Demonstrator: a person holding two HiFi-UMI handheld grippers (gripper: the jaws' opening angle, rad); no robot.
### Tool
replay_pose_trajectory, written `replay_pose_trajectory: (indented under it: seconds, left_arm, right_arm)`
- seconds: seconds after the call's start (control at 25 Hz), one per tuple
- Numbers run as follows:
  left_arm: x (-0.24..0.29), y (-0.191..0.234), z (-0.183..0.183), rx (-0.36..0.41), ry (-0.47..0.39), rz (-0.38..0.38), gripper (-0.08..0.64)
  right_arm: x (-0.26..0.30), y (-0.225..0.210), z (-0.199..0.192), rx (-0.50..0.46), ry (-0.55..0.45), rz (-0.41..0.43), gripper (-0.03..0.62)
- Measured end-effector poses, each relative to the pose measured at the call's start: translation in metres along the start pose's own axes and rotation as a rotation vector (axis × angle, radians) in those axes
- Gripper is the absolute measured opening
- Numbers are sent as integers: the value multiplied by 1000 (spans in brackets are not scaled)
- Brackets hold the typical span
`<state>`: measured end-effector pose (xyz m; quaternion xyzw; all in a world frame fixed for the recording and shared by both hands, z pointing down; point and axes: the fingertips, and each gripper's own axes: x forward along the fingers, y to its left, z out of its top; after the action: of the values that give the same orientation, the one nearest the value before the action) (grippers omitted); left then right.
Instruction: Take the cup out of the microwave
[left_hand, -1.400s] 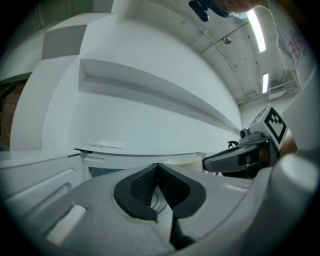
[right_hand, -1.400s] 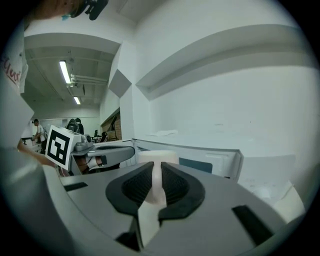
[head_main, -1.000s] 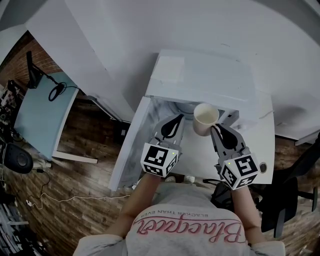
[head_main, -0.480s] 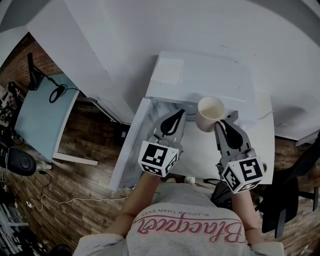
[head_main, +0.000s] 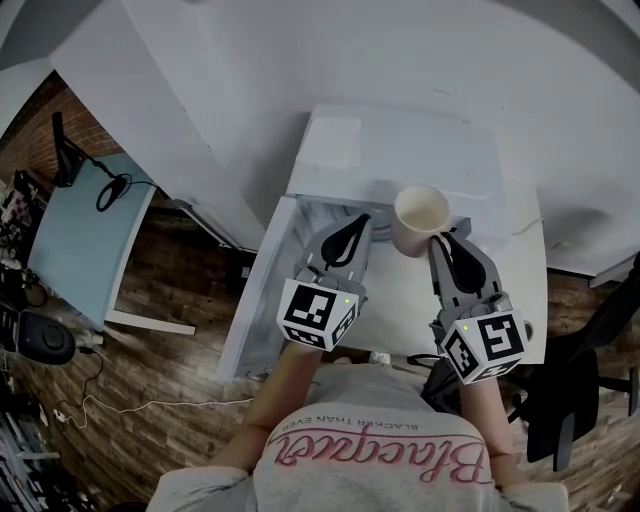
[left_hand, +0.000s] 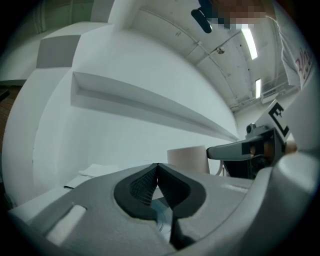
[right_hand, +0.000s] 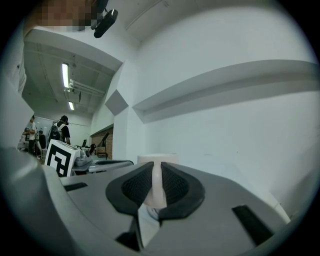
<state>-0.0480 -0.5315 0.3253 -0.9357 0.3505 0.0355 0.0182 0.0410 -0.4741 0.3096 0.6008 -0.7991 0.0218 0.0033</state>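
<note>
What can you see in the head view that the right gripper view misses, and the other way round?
Only the head view: the white microwave, its open door, the wooden floor. Only the right gripper view: the jaws shut on the cup's handle, ceiling lights, distant people. Both: the cup, the right gripper, the left gripper.

Head view steeply down; gripper views share cup (head_main: 421, 215).

White cup (head_main: 421, 213) gripped by right tongs (head_main: 442, 240), before the white microwave (head_main: 400, 150), left tongs (head_main: 357, 223) alongside
</note>
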Motion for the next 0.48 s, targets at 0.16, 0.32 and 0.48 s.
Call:
replay_pose_trajectory:
  seconds: [0.16, 0.32, 0.48]
  left_arm:
    - [0, -2, 3, 3, -8, -7, 5]
    - [1, -3, 3, 20, -6, -10, 5]
    - [1, -4, 4, 26, -8, -14, 5]
  right_arm:
    - [1, 3, 1, -8, -3, 12, 54]
    - [2, 4, -1, -1, -3, 8, 54]
    - [2, 4, -1, 7, -11, 7, 54]
